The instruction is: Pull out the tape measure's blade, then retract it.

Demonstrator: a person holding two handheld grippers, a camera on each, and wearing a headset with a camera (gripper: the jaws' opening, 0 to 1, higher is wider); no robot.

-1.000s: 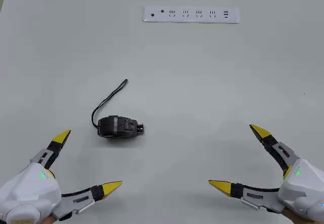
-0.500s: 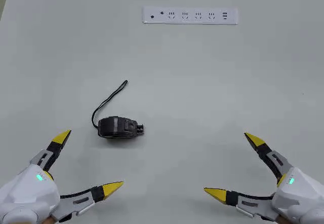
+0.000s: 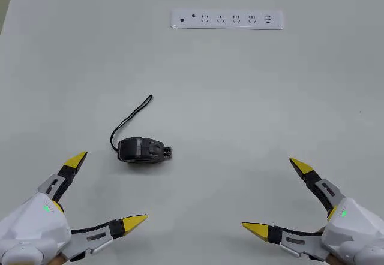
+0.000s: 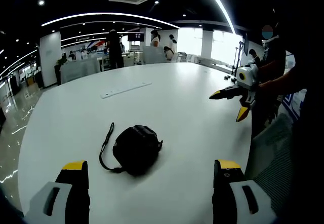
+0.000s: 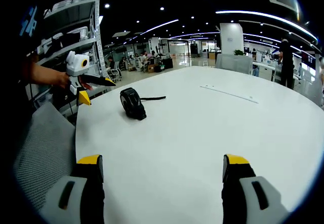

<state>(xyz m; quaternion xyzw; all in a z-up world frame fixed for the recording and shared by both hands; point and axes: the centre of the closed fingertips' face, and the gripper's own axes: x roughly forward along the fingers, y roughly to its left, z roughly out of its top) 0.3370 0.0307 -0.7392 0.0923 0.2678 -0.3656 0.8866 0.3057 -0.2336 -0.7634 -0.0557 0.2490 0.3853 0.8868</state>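
Got tape sitting on table, left of centre in head view, closer to the near edge than the far one. Black case, blade wound in w/ just the hook tab showing at the right end. Trailing off the left end: thin black strap, curving up and away toward the far side, lying loose on the table. Parked at the far side, well apart from tape: white strip, sockets facing up.

Holding L gripper low left in head view, jaws spread wide, clamped on nothing. Near tape on its near side, not touching. Same story for R gripper low right: jaws wide apart, nothing between them, well apart from tape.

In left gripper view: looking straight at tape, framed between the two yellow tips but ahead of them, clear gap. Strap hanging off its left side there. Off to the right, R gripper w/ tips apart.

In right gripper view: tape ahead and to the left, strap pointing right. Beyond it on the left, L gripper, tips apart, no contact w/ tape.
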